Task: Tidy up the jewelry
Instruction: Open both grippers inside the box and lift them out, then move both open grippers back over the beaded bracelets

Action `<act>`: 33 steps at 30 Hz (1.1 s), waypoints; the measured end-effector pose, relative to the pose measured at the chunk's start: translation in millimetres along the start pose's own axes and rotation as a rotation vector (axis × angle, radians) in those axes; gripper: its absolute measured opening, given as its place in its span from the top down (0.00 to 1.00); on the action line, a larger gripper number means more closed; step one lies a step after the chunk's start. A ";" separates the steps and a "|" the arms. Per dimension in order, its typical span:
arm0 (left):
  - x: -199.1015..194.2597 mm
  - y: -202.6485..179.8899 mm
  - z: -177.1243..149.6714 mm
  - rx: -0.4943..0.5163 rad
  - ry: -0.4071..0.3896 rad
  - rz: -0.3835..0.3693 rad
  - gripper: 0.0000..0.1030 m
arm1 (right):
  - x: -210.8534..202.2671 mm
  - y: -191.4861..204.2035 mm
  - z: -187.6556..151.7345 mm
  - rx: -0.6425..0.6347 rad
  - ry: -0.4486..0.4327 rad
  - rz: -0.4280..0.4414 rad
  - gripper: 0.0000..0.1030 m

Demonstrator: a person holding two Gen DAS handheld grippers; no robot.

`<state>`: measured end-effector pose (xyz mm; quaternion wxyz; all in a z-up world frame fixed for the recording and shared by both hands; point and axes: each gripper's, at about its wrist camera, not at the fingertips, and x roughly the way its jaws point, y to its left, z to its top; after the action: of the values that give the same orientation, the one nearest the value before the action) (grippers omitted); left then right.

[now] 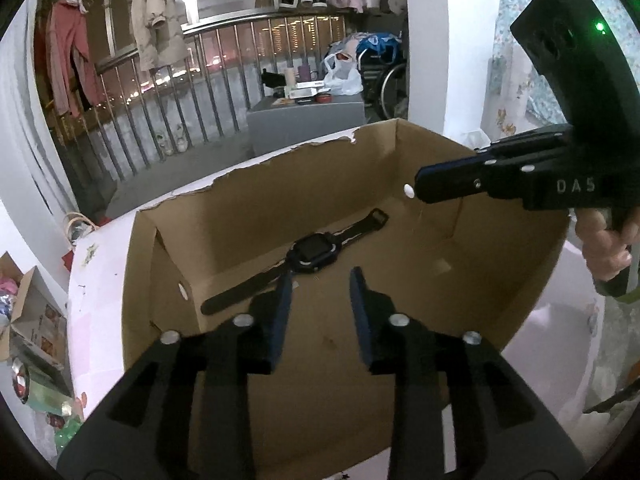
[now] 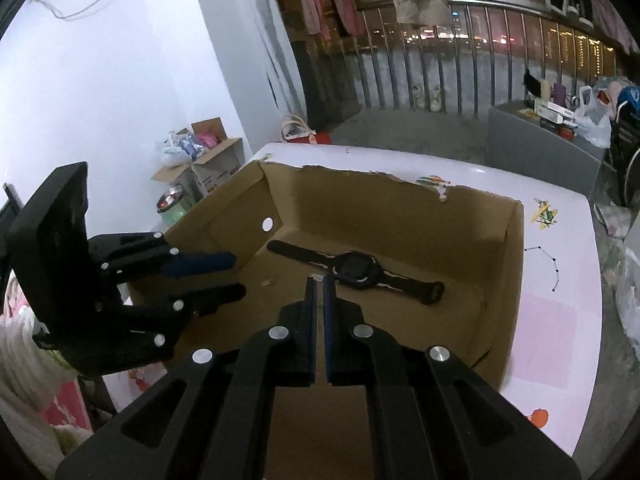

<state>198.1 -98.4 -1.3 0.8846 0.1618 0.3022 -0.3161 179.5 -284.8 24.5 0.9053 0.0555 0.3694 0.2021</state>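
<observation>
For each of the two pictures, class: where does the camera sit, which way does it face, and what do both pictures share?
Left wrist: on the left gripper, looking down into the cardboard box; right gripper and a hand show.
Right wrist: on the right gripper, facing the same box; left gripper shows.
Shared: box, black watch, balcony railing.

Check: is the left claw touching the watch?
Apart. The right wrist view shows the left claw open over the box's left edge, with bare cardboard between it and the watch.

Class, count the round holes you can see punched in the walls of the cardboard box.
2. One hole is in the left wall near the watch strap's end; the other hole is in the right wall. The near wall is hidden, so more may exist.
</observation>
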 end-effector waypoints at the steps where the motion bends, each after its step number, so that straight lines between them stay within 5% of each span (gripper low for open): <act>1: 0.4 1.1 -0.5 -0.004 0.001 0.003 0.71 | -0.9 -1.2 -0.5 0.003 -0.003 0.000 0.96; 15: -37.8 12.6 -6.4 -0.061 -0.062 0.042 0.71 | -51.6 -0.2 -18.5 0.022 -0.111 0.003 0.95; 22: -87.4 5.1 -33.5 -0.080 -0.099 0.041 0.71 | -91.3 18.2 -57.7 -0.007 -0.160 0.059 0.69; 33: -132.2 -16.0 -101.8 -0.175 -0.048 -0.002 0.71 | -81.2 42.8 -109.8 0.017 -0.098 0.146 0.68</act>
<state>62.0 -0.7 3.4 0.9021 0.0761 0.3073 -0.2932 37.3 -284.2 8.5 0.9047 0.0998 0.3211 0.2616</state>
